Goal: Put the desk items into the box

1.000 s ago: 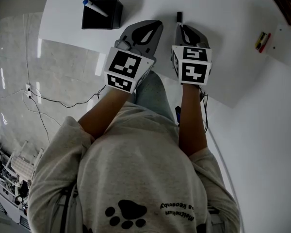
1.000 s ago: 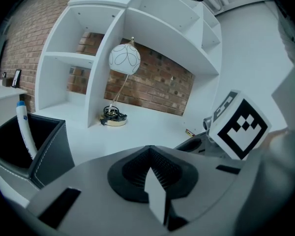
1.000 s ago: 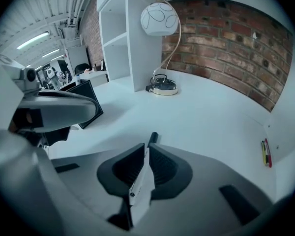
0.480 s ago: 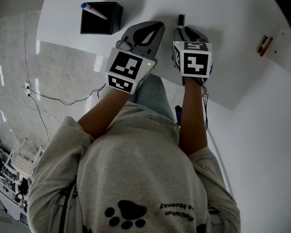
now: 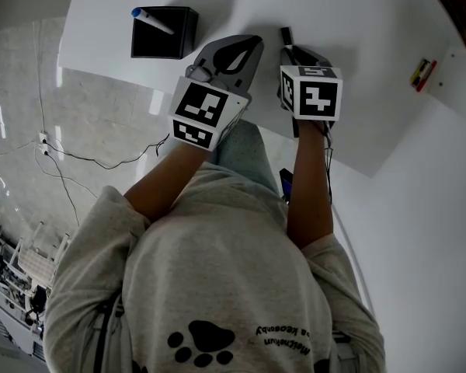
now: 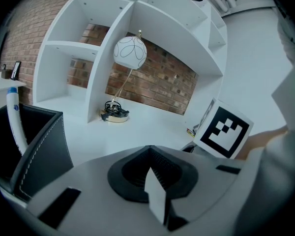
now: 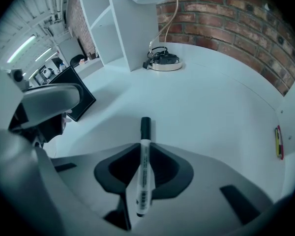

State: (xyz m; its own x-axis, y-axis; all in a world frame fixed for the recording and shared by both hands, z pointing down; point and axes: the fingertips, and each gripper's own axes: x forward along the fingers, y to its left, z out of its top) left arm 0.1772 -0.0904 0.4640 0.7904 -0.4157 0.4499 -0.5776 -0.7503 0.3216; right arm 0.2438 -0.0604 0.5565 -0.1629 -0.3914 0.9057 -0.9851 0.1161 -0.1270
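The right gripper (image 7: 143, 150), angled steeply down at the desk (image 7: 211, 107), has just been closing its jaws on a marker (image 7: 142, 178). The pads sit against the barrel on both sides, and the black cap pokes out past the tips. Whether the marker has left the desk yet cannot be told. Just to its left, the left gripper (image 5: 231, 51) hovers with its jaws together and nothing in them.

The task looks partly done — one blue-capped pen (image 5: 152, 19) already leans in the open black box (image 5: 165, 45), which stands on the desk's left side, close to the front edge. The marker appears to be the second item bound for it. A small red-and-yellow item (image 5: 420, 67) lies well apart at the far right, seemingly yet to be collected.

The stretch of desk leading to the box is bare and white. But the left gripper sits between the right gripper and the box, so the carry would likely have to go over or around it. Both grippers work just past the desk's front edge. Farther back, a globe lamp (image 6: 130, 53) and white shelves (image 6: 96, 43) stand against a brick wall (image 7: 226, 18) — well clear of the route.
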